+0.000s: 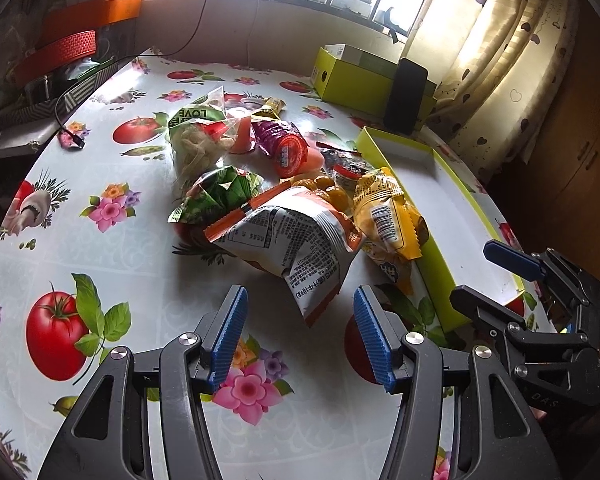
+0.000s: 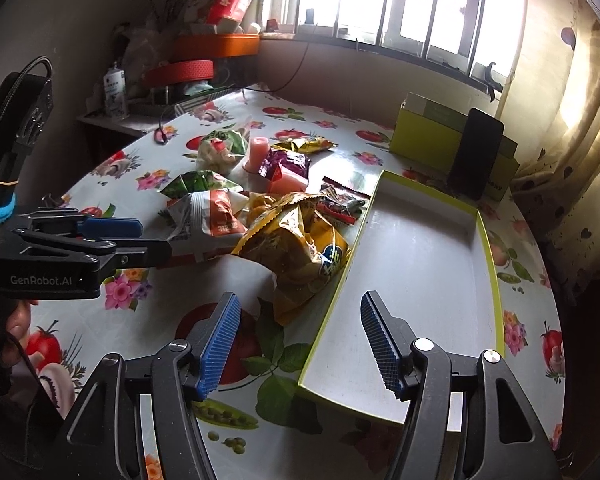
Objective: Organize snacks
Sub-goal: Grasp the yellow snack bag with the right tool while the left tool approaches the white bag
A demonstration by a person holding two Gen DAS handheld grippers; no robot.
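Two grippers, both w/ fingers apart, nothing between them. Left gripper hovers over the tabletop just short of the orange-white packet. Right gripper straddles the near-left wall of the shallow yellow-green tray, which holds nothing. Snack pile sits mid-tabletop, left of the tray: 1 orange-white packet, 1 big yellow bag touching the tray's left wall, 1 green packet, 1 purple packet, 1 clear bag w/ pale pieces, 1 small red-black packet; others too jumbled to count. Behind the tray: 1 yellow-green box w/ 1 dark phone leaning on it.
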